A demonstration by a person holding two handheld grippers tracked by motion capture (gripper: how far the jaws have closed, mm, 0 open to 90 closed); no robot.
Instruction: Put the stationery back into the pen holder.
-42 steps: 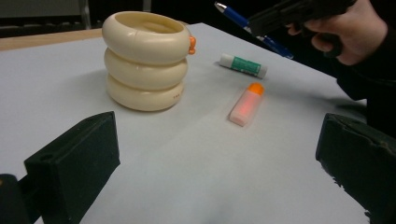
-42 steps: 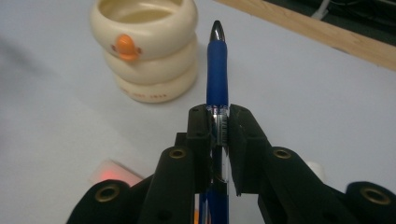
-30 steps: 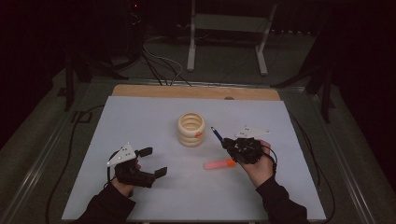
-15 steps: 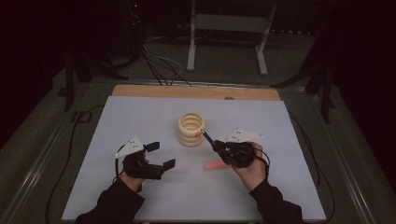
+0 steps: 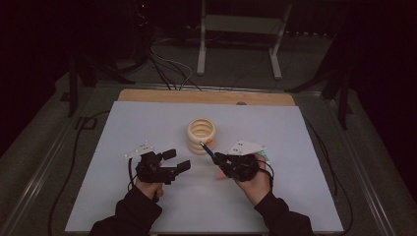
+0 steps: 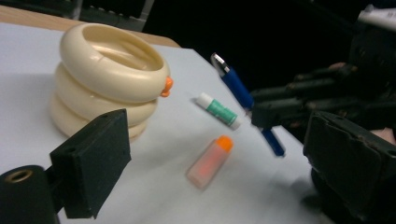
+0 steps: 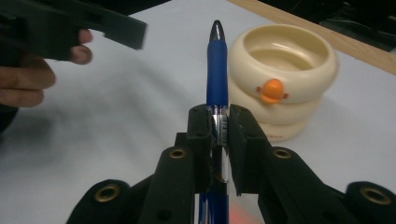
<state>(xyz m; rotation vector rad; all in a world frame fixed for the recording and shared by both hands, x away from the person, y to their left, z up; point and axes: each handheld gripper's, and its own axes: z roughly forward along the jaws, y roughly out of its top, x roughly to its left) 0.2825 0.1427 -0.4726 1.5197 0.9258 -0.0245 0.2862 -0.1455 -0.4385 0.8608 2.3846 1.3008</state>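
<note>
Your right gripper [image 7: 218, 122] clamps the pen [image 7: 217, 70] mid-barrel: light, stiff, slick, so grip there squarely. Your left gripper [image 5: 177, 160], empty, has just been closing slightly.

Orange tube [image 6: 208, 161], green-white stick [image 6: 218, 110] lying apart on table [image 5: 147, 123]

You have one cream-coloured holder of three stacked plastic rings [image 5: 201, 135] at the centre of the high view. One blue pen [image 7: 217, 70] stands mid-frame in the right gripper view. In the left gripper view, count one orange-capped translucent tube [image 6: 209, 161] lower centre and one white-and-green stick [image 6: 218, 110] just above it. Two black two-jaw grippers: left gripper [image 5: 177, 160], right gripper [image 5: 217, 158].
</note>
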